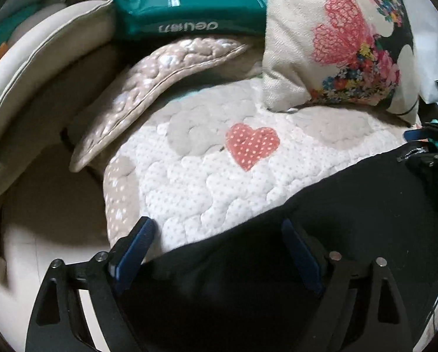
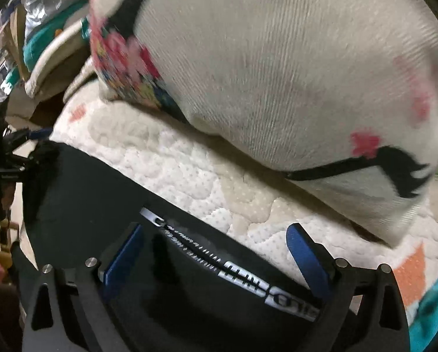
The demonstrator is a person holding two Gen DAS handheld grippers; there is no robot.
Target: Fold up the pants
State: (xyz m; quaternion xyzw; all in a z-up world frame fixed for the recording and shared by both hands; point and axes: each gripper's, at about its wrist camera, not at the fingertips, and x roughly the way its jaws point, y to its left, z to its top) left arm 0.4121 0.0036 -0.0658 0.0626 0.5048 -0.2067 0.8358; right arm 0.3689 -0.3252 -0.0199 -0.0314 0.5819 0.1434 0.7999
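Black pants (image 1: 351, 205) lay along the quilted cover's (image 1: 201, 182) near edge.
Both claws, left (image 1: 219, 252) and right (image 2: 219, 252), hung released over the cloth, gripping nothing.

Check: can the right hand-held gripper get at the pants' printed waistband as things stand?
Probably yes. The right hand-held gripper is open, and the black pants lie flat on the quilted mat with the waistband between its fingers; nothing covers it.
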